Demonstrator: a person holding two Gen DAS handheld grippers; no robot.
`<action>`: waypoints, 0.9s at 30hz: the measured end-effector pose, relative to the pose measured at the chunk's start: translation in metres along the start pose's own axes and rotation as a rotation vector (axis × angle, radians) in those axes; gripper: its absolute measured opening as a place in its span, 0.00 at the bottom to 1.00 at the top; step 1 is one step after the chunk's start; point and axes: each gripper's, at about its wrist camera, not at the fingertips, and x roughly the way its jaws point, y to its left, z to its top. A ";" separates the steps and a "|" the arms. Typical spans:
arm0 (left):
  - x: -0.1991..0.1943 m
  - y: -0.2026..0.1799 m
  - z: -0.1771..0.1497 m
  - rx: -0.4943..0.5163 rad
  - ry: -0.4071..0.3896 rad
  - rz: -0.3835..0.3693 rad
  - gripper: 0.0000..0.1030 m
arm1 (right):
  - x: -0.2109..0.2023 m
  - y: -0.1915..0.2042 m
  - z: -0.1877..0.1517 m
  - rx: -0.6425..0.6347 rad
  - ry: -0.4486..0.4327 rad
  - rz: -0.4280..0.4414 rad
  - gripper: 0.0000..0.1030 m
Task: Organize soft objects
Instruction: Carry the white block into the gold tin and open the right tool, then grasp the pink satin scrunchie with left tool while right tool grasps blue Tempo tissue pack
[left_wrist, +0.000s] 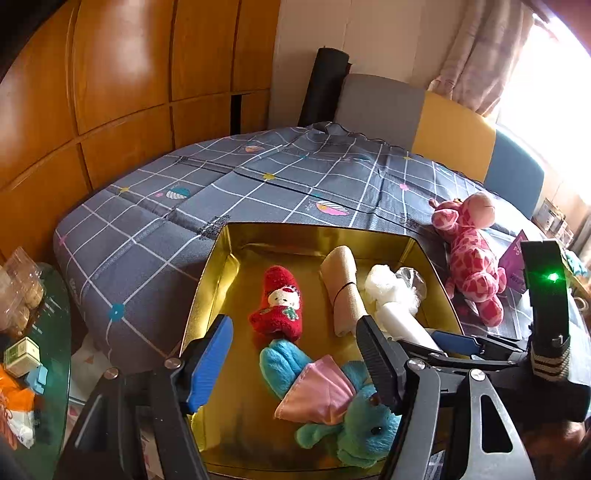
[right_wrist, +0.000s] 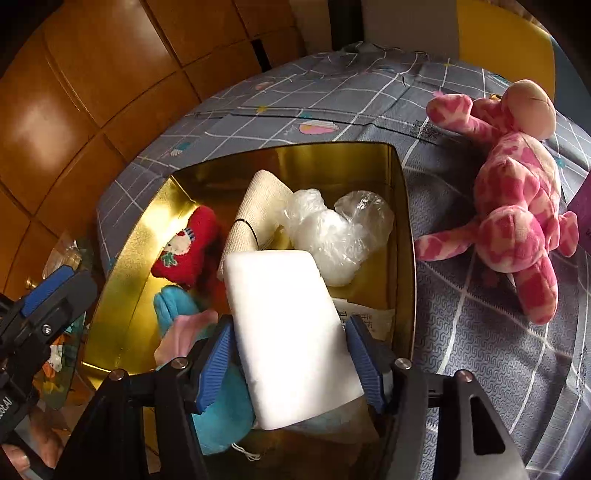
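White sponge (right_wrist: 291, 332) between right hand-held gripper (right_wrist: 291, 354) pads, over toy-filled gold tin (right_wrist: 404, 236).

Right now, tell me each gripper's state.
Left gripper: open, empty, above the gold tin.
Right gripper: white sponge between its jaws; grip cannot be told.

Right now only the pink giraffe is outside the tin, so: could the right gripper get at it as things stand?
Probably not at once. The pink giraffe lies uncovered on the bedspread beside the gold tin, but the right gripper has a white foam block between its fingers; that must go first.
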 end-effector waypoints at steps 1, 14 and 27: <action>0.000 -0.002 0.000 0.007 -0.003 -0.003 0.68 | -0.003 -0.001 -0.001 -0.001 -0.008 0.002 0.62; -0.012 -0.033 -0.007 0.097 -0.019 -0.063 0.72 | -0.084 -0.046 -0.038 0.050 -0.175 -0.106 0.63; -0.020 -0.069 -0.012 0.186 -0.011 -0.124 0.72 | -0.166 -0.145 -0.082 0.221 -0.285 -0.319 0.63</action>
